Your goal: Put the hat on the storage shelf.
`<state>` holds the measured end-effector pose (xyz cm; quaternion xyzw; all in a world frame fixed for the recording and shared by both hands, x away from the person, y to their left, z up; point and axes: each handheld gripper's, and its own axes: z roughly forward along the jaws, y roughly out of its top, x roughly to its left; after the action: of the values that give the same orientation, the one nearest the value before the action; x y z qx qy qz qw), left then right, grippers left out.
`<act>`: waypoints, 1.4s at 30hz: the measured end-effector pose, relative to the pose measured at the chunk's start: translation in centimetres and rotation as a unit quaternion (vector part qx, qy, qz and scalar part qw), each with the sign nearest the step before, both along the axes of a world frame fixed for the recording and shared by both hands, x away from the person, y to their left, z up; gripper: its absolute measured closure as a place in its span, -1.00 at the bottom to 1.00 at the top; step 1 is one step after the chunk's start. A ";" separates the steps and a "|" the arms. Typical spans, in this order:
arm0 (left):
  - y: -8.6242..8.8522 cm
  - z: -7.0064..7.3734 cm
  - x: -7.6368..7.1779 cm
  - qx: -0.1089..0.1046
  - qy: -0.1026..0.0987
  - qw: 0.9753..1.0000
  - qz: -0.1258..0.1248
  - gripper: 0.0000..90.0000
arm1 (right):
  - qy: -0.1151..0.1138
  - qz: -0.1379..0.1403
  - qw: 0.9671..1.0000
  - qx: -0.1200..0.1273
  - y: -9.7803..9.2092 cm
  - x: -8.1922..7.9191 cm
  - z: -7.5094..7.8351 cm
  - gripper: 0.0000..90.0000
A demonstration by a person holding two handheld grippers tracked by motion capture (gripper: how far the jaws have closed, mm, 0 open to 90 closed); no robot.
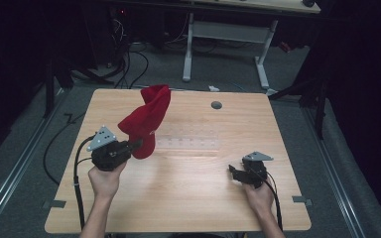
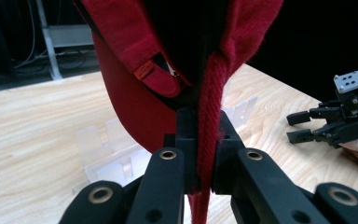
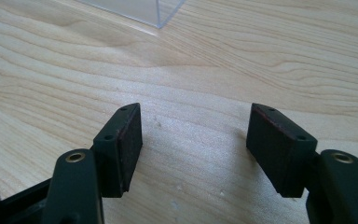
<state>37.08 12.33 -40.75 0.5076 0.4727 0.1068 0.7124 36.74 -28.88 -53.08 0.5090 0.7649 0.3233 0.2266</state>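
The wooden counter (image 1: 188, 198) carries a clear plastic rack (image 1: 187, 143) near its middle. Above the rack's left end a red cap (image 1: 146, 121) hangs in the air, off the counter, its strap and crown bunched upward. The left tool (image 2: 200, 140) is clamped on the cap's edge, seemingly at a thick ribbed seam. The right tool (image 3: 193, 144) sits low over bare wood at the counter's right, well apart from the cap, its jaws spread wide with nothing between them.

Light wooden table (image 1: 188, 188) with clear plastic rack (image 1: 188, 143) lying flat
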 end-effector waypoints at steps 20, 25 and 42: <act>0.3 0.8 4.0 0.012 -0.020 1.000 0.017 0.88 | -0.001 0.002 1.000 -0.001 0.0 0.0 0.0 -0.21; 0.3 0.4 4.9 0.012 -0.021 0.999 0.021 0.88 | -0.001 0.002 1.000 -0.001 0.0 0.0 0.0 -0.21; -0.1 -1.4 6.7 0.030 -0.018 0.999 0.034 0.88 | -0.001 0.001 1.000 -0.001 0.0 0.0 0.0 -0.21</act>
<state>43.77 12.21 -42.13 0.5105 0.4736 0.1545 0.7009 36.70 -28.86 -53.09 0.5075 0.7658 0.3230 0.2273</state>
